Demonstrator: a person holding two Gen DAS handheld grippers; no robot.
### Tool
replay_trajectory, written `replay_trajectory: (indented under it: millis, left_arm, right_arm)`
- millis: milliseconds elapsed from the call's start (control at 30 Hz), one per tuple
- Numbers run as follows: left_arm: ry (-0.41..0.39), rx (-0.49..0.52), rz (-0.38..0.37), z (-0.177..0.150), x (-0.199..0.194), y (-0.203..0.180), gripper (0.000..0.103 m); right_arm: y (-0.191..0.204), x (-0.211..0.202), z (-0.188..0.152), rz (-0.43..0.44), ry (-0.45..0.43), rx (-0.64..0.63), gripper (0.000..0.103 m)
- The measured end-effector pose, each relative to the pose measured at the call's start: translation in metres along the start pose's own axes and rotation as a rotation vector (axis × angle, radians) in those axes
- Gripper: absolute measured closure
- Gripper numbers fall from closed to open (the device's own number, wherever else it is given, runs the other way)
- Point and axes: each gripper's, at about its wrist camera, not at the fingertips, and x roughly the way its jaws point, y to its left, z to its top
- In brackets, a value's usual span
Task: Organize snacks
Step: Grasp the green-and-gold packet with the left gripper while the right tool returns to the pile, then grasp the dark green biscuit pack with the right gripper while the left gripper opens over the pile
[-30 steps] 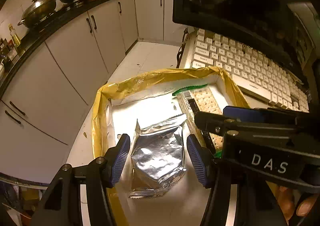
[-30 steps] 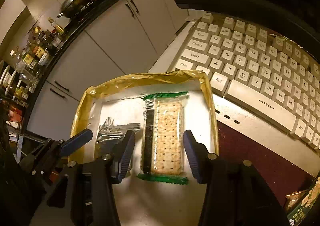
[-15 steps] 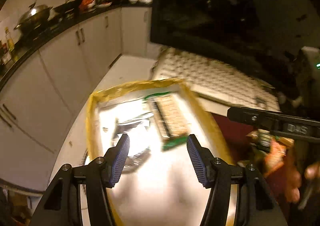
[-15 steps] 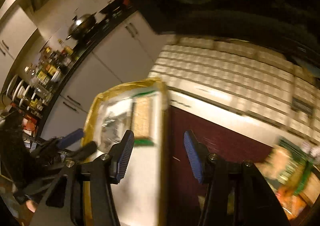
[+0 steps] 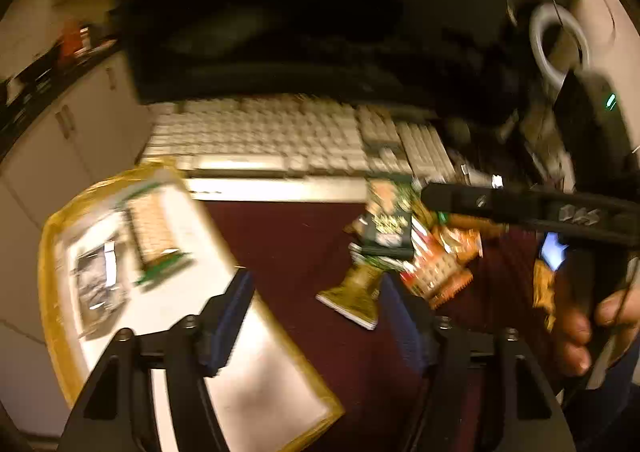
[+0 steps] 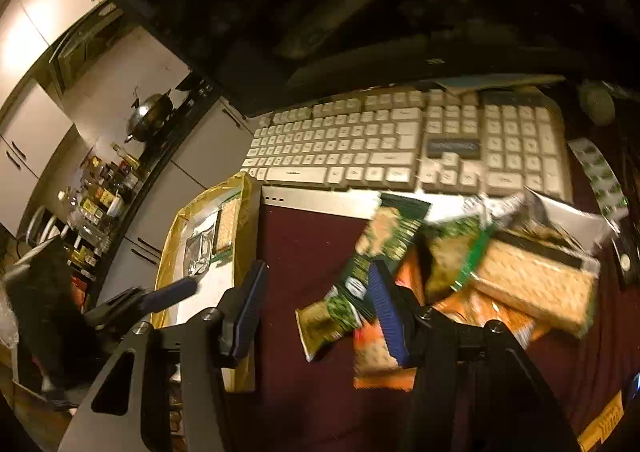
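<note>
A white box with yellow taped edges (image 5: 60, 312) (image 6: 170, 236) sits left on the table. It holds a silver foil pouch (image 5: 96, 284) and a cracker pack (image 5: 154, 228). A pile of snack packets lies on the dark red mat to the right: a green packet (image 6: 360, 276) (image 5: 388, 220), orange packets (image 6: 376, 356) (image 5: 436, 268) and a cracker pack (image 6: 532, 284). My left gripper (image 5: 316, 320) is open and empty above the mat, between box and pile. My right gripper (image 6: 316, 312) is open and empty at the pile's left edge.
A white keyboard (image 6: 400, 144) (image 5: 288, 140) lies behind the mat, under a dark monitor (image 5: 256, 12). Kitchen cabinets and a counter with a pot (image 6: 150, 116) are far left. A hand (image 5: 580, 328) holds the right gripper's handle.
Both grippers swung right, away from the box and towards the snack pile. The foil pouch and cracker pack stayed in the box. The views are motion blurred.
</note>
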Motion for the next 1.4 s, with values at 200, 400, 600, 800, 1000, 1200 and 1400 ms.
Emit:
replay_trajectory:
  millis: [200, 400, 600, 800, 1000, 1200, 1400]
  left_arm:
    - [0.113, 0.076, 0.073, -0.003, 0.057, -0.029, 0.031]
    - [0.164, 0.099, 0.111, -0.005, 0.082, -0.037, 0.05]
    - [0.147, 0.093, 0.122, -0.015, 0.087, -0.043, 0.069]
    - [0.122, -0.023, 0.046, -0.025, 0.07, -0.024, 0.076]
    - [0.092, -0.041, -0.009, -0.041, 0.046, -0.017, 0.076]
    - [0.044, -0.075, -0.055, -0.056, 0.015, 0.0, 0.076]
    - [0.013, -0.102, -0.066, -0.051, -0.008, 0.009, 0.076]
  right_arm:
    - [-0.029, -0.015, -0.006, 0.02, -0.023, 0.055, 0.052]
    - [-0.036, -0.015, -0.005, 0.031, -0.031, 0.066, 0.051]
    - [-0.026, 0.004, 0.005, -0.031, -0.01, 0.044, 0.047]
    - [-0.014, 0.043, 0.02, -0.135, 0.04, -0.003, 0.047]
    - [-0.012, 0.076, 0.028, -0.203, 0.108, -0.017, 0.047]
    - [0.002, 0.11, 0.038, -0.276, 0.181, -0.088, 0.047]
    - [0.035, 0.137, 0.038, -0.336, 0.186, -0.229, 0.053]
